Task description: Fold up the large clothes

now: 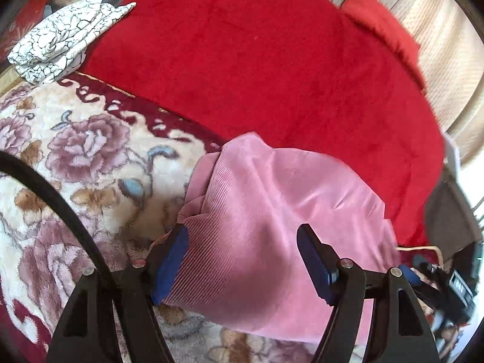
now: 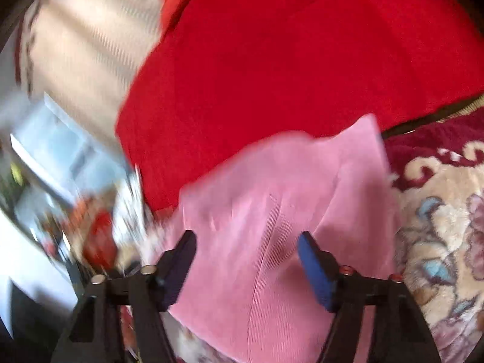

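A pink ribbed garment (image 1: 272,199) lies bunched on the bed, partly on a floral blanket (image 1: 75,157) and partly on a red blanket (image 1: 257,60). My left gripper (image 1: 245,242) is open, its blue-padded fingers (image 1: 171,266) spread on either side of the pink cloth just above it. In the blurred right wrist view the same pink garment (image 2: 272,211) fills the lower middle. My right gripper (image 2: 246,245) is open over it with nothing between the pads.
A folded white cloth with black crackle print (image 1: 63,39) lies at the far left on the bed. A red pillow (image 1: 384,30) sits at the back by the beige curtain (image 1: 447,48). The other gripper's body (image 1: 447,284) shows at lower right. Cluttered furniture (image 2: 60,187) stands left of the bed.
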Motion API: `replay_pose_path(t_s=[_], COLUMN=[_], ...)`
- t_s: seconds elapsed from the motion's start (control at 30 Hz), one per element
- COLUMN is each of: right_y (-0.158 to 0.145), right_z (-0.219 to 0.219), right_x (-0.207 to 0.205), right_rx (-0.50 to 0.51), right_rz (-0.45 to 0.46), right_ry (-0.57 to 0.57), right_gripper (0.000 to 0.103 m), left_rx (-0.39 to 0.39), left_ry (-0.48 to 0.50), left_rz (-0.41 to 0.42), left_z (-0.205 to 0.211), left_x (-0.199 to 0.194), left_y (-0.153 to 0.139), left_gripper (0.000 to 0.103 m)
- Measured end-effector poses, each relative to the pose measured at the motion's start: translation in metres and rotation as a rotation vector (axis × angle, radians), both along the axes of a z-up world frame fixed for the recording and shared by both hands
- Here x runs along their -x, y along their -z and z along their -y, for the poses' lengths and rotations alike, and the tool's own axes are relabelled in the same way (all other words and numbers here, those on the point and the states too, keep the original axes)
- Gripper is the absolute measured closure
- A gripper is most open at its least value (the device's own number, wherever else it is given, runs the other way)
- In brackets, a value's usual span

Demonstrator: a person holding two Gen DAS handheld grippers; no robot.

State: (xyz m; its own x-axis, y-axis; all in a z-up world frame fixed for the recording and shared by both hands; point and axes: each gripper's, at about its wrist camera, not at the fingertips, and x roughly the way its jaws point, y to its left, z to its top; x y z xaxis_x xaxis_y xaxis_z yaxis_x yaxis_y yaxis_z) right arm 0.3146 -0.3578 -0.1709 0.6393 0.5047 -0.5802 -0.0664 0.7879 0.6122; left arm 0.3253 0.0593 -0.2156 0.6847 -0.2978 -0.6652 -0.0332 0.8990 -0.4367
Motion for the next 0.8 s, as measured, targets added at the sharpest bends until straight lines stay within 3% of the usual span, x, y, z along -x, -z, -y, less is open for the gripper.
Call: replay_pose_path(t_s=[0.1, 0.17, 0.2, 0.27, 0.33, 0.53, 0.6, 0.67, 0.73, 0.8], right_y=[0.008, 0.014, 0.019, 0.035, 0.046, 0.012, 0.006, 0.017, 0.041, 0.039], right_z=[-0.031, -0.037, -0.032, -0.015, -0.006, -0.006, -0.006, -0.005, 0.000, 0.001], right_x=[-0.012, -0.024, -0.026, -0.036, -0.042, -0.016, -0.016, -0.021, -0.023, -0.011], right_rx=[0.095, 0.134, 0.138, 0.149, 0.082, 0.125, 0.174, 0.213, 0.202, 0.220], right_rz=[-0.047, -0.081, -0.095, -0.157, -0.211, -0.077, -0.073, -0.126, -0.236, -0.215], right_ry=[-0.041, -0.002, 0.039, 0.143, 0.151, 0.174, 0.219, 0.232, 0.175, 0.179], right_gripper=[0.048, 0.048, 0.049, 0.053, 0.053, 0.051, 0.042, 0.042, 0.041, 0.041], left_rx=[-0.104, -0.234, -0.254, -0.200, -0.197, -0.215, -0.270, -0.304, -0.231, -0.190], left_ry=[-0.062, -0.092, -0.082, -0.081, -0.075, -0.090, -0.077, -0.068, -0.077, -0.100], left_rz=[-0.016, -0.098, -0.142, -0.174, -0.159, -0.027, -0.069, -0.170, -0.204, -0.192], left_z=[0.003, 0.005, 0.006, -0.001, -0.002, 0.001, 0.007, 0.007, -0.003, -0.010], left_x=[-0.009, -0.022, -0.026, -0.031, -0.030, -0.015, -0.017, -0.029, -0.032, -0.026], left_y=[0.008, 0.023, 0.031, 0.040, 0.032, 0.002, 0.010, 0.034, 0.044, 0.034], left_gripper=[0.028, 0.028, 0.026, 0.026, 0.026, 0.027, 0.027, 0.026, 0.026, 0.026])
